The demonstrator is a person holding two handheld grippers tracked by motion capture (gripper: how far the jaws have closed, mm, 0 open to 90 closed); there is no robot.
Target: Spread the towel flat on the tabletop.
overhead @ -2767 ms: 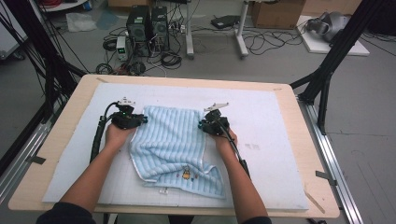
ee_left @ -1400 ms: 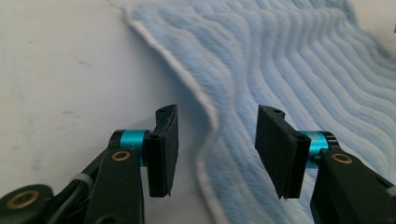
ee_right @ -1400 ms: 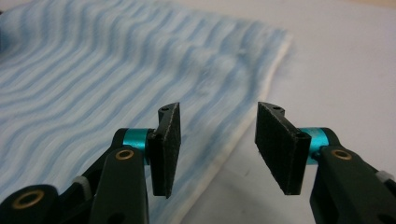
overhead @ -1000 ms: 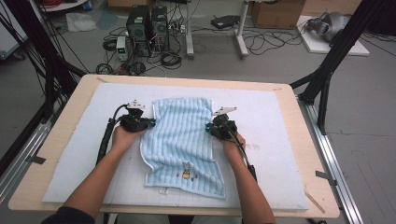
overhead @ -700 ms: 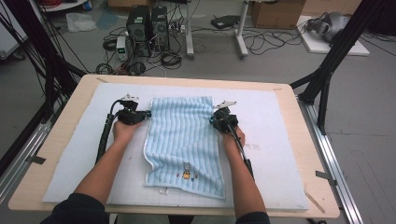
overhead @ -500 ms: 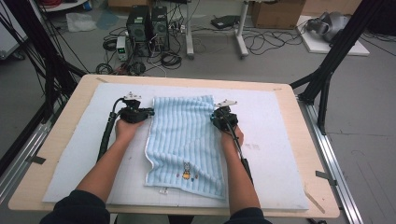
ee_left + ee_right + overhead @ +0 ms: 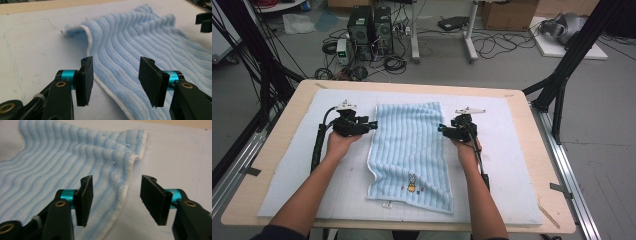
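Since the earlier frames the light-blue ribbed terry towel (image 7: 412,152) is spread flat from a bunched heap and is laid on the white padded mat (image 7: 512,150). Both pairs of jaws have just been opening; the towel is released. Left gripper (image 7: 373,124) is held at the towel's left edge, right gripper (image 7: 440,128) at its right edge, pads parted, nothing pressed.

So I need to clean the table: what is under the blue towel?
The blue towel lies flat on a white mat that covers the wooden table. Whatever sits beneath the cloth itself is covered.
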